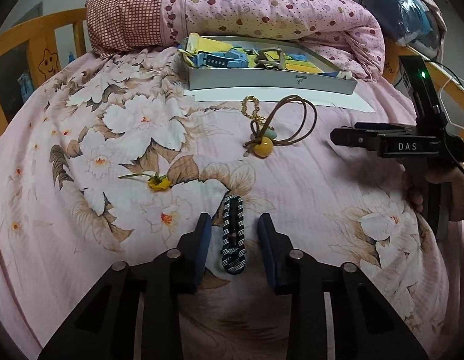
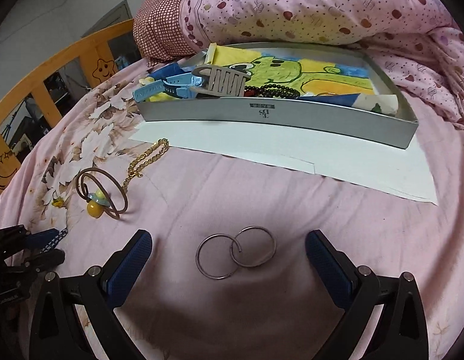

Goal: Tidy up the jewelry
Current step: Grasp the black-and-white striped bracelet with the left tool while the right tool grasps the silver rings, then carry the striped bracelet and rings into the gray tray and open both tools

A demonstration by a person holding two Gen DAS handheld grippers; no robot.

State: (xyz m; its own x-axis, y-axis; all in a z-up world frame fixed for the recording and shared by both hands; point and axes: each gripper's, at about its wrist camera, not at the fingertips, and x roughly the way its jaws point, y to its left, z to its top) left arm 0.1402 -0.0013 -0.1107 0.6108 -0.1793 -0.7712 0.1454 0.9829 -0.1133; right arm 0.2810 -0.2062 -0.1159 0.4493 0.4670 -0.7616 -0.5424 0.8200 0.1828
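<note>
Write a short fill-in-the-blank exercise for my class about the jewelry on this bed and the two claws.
1. Between the left claw's pads lies a ____ hair clip.
2. In front of the right claw lie two linked metal ____.
3. The brown cord carries a ____ bead.
4. The blue watch lies in the grey ____.

Missing words: striped; rings; yellow; box

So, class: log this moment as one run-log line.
left tool: open around striped hair clip | right tool: open over two linked metal rings | grey tray: partly filled
</note>
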